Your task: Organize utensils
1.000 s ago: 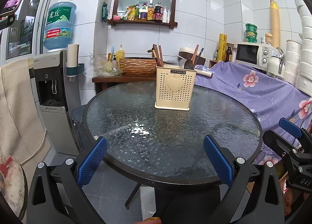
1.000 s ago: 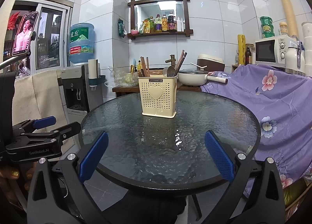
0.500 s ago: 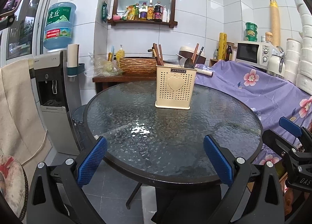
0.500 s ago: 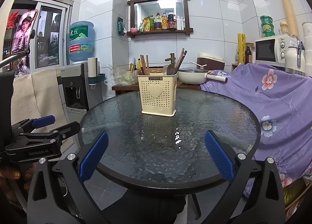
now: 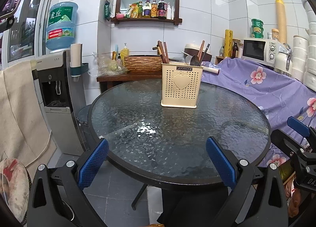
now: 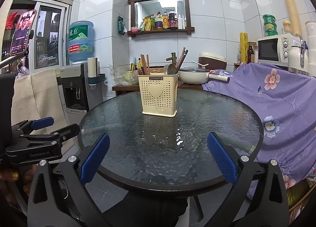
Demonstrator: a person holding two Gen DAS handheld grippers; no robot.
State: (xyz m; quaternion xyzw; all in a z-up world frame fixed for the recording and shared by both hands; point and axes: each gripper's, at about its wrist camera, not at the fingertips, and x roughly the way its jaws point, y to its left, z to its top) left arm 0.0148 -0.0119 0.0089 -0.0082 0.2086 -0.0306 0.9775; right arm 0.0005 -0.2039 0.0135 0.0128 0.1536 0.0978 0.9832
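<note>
Nothing moved. L gripper [image 5: 157, 159], R gripper [image 6: 158, 157] jaws released; utensil caddy [image 6: 159, 96] unobstructed, probably chopsticks inside.

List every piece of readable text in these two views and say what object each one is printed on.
"JIANHAO": utensil holder, on the black tag at its rim.
"虎丘": water jug, on the green label.
"GenRobot.AI": left gripper, on its black body.
Too small or blurred: the jug's red band, shelf bottles, microwave, phone screen.
</note>
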